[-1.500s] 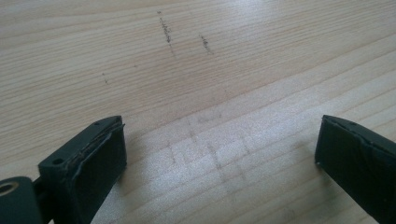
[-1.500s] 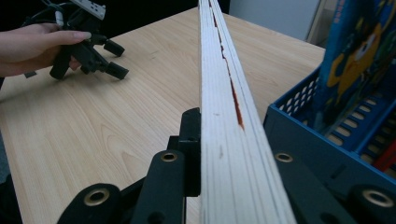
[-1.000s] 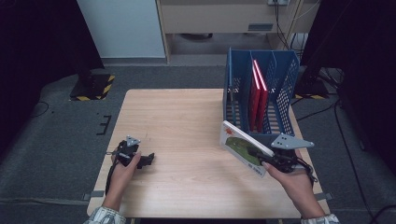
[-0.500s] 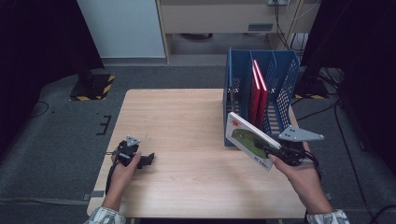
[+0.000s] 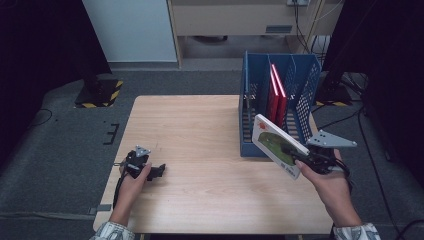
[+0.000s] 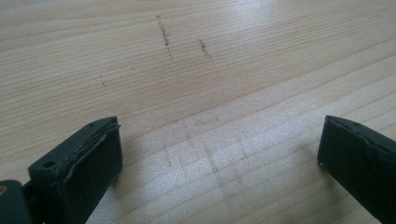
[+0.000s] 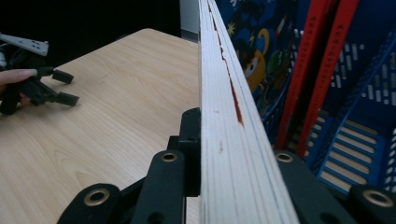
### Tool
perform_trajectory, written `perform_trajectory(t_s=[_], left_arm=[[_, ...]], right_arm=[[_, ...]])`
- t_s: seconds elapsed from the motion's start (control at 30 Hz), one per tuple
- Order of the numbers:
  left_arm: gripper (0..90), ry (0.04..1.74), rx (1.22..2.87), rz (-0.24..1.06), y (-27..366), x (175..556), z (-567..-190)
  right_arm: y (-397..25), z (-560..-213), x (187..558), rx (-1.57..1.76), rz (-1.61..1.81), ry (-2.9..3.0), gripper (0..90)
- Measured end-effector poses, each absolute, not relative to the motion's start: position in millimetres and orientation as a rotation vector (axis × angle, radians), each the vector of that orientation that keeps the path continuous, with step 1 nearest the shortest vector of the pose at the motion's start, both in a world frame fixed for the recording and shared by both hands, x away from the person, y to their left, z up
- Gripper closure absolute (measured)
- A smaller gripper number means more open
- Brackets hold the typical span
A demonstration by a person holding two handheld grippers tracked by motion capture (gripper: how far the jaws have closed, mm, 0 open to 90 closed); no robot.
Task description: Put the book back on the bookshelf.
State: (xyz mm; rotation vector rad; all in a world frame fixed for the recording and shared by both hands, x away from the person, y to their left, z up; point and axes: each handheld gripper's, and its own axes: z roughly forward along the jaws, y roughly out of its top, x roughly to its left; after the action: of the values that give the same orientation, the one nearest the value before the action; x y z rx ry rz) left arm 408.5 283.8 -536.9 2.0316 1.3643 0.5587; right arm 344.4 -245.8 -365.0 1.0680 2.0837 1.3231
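Right gripper holds a picture book in the air beside the blue file rack; left gripper rests on the counter.

Nearest the person, the left gripper [image 5: 159, 171] lies low on the wooden counter [image 5: 200, 135] by its near left edge, its jaws spread wide with bare wood between them. On the right, the right gripper [image 5: 292, 152] has its jaws pinching the picture book [image 5: 275, 145] by its lower edge; the book is lifted off the counter, tilted, its green cover facing up and left, just in front of the blue file rack [image 5: 305, 75]. Farther back, two red books [image 5: 276, 92] stand upright in the rack's middle compartment.
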Motion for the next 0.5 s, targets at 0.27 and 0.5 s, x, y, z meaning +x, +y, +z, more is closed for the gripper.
perform_trajectory(t_s=[0.27,0.5], left_arm=[[0.0,1.366,2.031,0.559,283.6,408.5,-537.0],[0.0,1.366,2.031,0.56,283.4,408.5,-536.9]], right_arm=[[-254.2,-364.4,342.7,1.101,1.298,2.053,75.7],[-263.0,-363.5,340.6,1.123,1.292,2.034,75.7]])
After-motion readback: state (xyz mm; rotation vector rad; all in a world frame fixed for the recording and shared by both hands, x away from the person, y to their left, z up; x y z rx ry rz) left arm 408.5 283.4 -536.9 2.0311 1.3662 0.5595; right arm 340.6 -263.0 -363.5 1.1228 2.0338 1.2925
